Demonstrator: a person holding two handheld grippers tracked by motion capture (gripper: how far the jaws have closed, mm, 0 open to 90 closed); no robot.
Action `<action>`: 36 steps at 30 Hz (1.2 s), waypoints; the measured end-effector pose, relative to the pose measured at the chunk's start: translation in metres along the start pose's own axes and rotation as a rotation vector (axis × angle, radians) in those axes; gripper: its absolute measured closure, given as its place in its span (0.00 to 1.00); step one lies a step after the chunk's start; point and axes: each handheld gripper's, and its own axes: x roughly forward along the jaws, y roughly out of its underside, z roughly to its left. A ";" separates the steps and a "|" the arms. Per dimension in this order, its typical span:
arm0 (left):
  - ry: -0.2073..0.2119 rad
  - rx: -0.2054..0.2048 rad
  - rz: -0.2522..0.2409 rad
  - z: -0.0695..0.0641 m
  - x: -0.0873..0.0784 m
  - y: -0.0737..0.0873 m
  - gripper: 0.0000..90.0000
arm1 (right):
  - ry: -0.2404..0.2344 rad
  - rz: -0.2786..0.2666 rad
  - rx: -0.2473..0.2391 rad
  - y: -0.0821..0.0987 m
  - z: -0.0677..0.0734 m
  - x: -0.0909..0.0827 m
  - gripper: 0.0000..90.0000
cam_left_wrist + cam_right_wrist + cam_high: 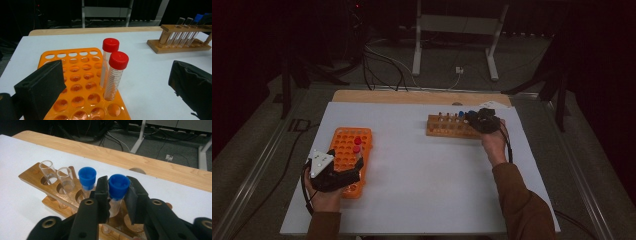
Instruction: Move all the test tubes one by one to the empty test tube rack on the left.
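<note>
Two red-capped tubes (113, 75) already in orange rack (75, 85). Right gripper (117, 192) clamped on blue-capped tube (118, 185) in wooden rack (32, 176), not yet lifted. Left gripper (112, 95) wide open, empty, over orange rack; other tubes left.

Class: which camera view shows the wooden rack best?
The high view: the whole wooden rack lies in sight on the table. The left gripper view shows the rack far off at an angle; the right gripper view shows one end close up.

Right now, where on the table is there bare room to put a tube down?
Free: the white table between the orange rack and the wooden rack, plus the near edge. Crowded: beside each rack, where the grippers work.
</note>
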 end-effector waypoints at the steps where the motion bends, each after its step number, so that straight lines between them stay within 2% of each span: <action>1: 0.000 0.000 0.000 0.000 0.000 0.000 0.01 | 0.003 0.000 -0.001 0.001 0.001 0.001 0.83; 3: 0.000 0.001 0.003 0.000 0.000 0.000 0.01 | -0.005 -0.002 0.011 0.001 0.002 0.002 0.83; 6: 0.000 0.002 0.002 0.000 0.000 0.000 0.01 | -0.007 0.005 0.001 0.003 0.006 0.004 0.83; 10: 0.001 0.003 0.002 0.000 0.001 0.000 0.01 | 0.012 0.009 -0.013 0.006 0.011 0.008 0.83; 16: 0.006 0.001 0.007 -0.001 0.002 0.001 0.01 | 0.019 0.012 -0.005 0.006 0.011 0.007 0.84; 19: 0.006 0.003 0.007 -0.002 0.003 0.002 0.01 | 0.040 0.008 0.004 0.006 0.012 0.005 0.85; 21: 0.007 0.004 0.010 -0.002 0.003 0.002 0.01 | 0.039 -0.008 0.022 0.005 0.010 0.002 0.85; 28: 0.009 0.005 0.015 -0.002 0.005 0.002 0.01 | 0.041 -0.067 0.030 -0.006 0.008 -0.015 0.85; 36: 0.010 0.003 0.014 -0.003 0.006 0.003 0.01 | 0.040 -0.131 0.006 -0.021 0.009 -0.037 0.85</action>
